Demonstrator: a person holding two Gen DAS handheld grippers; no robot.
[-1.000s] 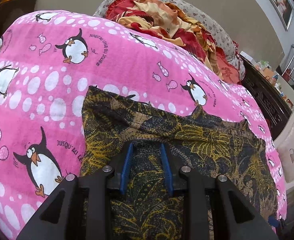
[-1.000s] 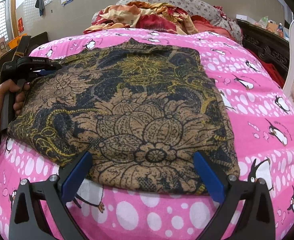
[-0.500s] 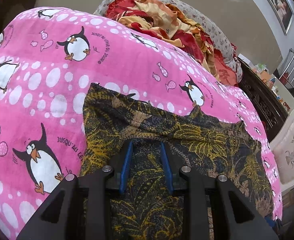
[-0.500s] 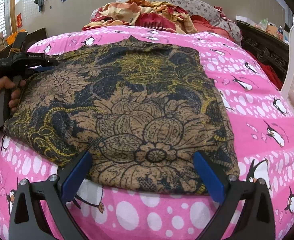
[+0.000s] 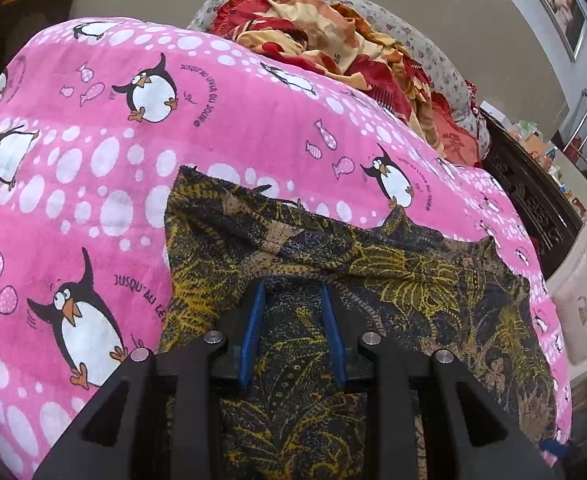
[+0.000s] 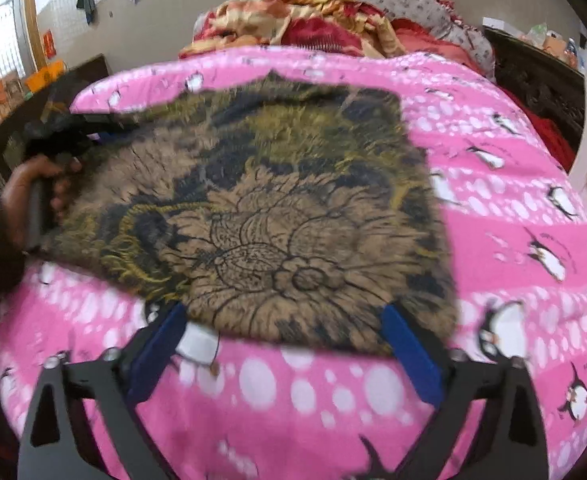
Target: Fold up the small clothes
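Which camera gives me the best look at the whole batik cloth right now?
The right wrist view: the batik cloth shows nearly whole on the penguin blanket, though blurred. The left wrist view is sharper but shows only one end, partly hidden behind the left claw.

A pink blanket (image 5: 253, 120) printed with penguins, fish and white dots covers the bed. At its far end lies a crumpled red and orange cloth (image 5: 333, 40) against a grey flowered pillow (image 5: 433, 60). A dark carved headboard (image 5: 533, 200) stands beside the bed, and a framed picture (image 5: 559, 4) hangs on the wall.
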